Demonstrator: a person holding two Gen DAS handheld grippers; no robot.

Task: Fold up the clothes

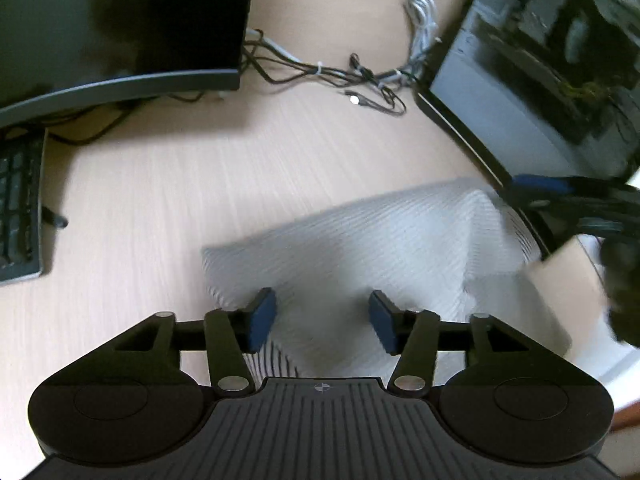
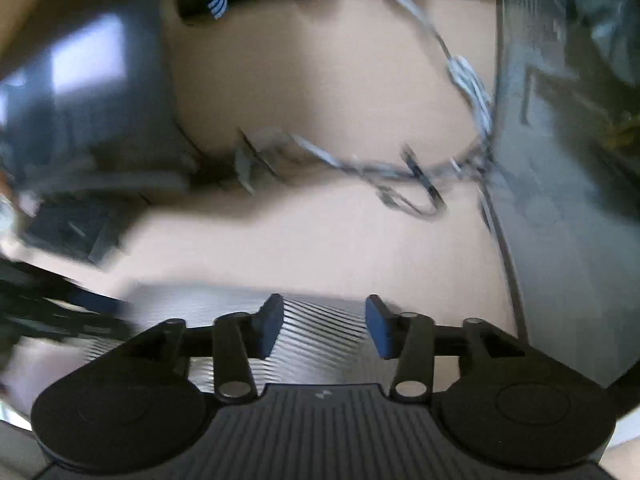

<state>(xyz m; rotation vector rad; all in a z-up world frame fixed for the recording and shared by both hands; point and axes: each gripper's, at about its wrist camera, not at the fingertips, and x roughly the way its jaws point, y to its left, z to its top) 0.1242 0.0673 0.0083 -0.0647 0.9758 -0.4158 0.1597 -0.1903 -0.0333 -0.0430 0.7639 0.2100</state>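
Left gripper [image 1: 322,320], black with blue pads, sits nearest the lens, jaws partly apart over the white ribbed knit garment [image 1: 360,248]. Nothing is pinched; the pads are clear of the cloth, with fabric showing in the gap below. The right gripper [image 2: 324,326] is the same build and reads the same: jaws apart, striped knit under the gap, no grip. In the left wrist view, the right gripper [image 1: 560,192] shows at the garment's far right edge.

The garment lies on the pale wood-grain desk [image 1: 180,184], bunched into a rough folded block with one ridge raised at right. It is near the front edge, between the two tools.

Step in hand, my read: regrasp or flatten for the next fold. To do it well, bring each tool to a corner or a clean edge, not mid-panel, and close fully on all layers, as ribbed knit stretches and slips. Lift both sides level and lay the fold over without dragging the block. Press the raised ridge down first.

Surroundings: dark curved monitor [image 1: 120,32] at back left, black keyboard [image 1: 20,200] at left, tangle of black and white cables [image 1: 360,76] at the back, second dark screen [image 1: 540,80] at right. Keep the cloth clear of the cables.

Containers: none visible in either view. The right wrist view is heavily blurred.
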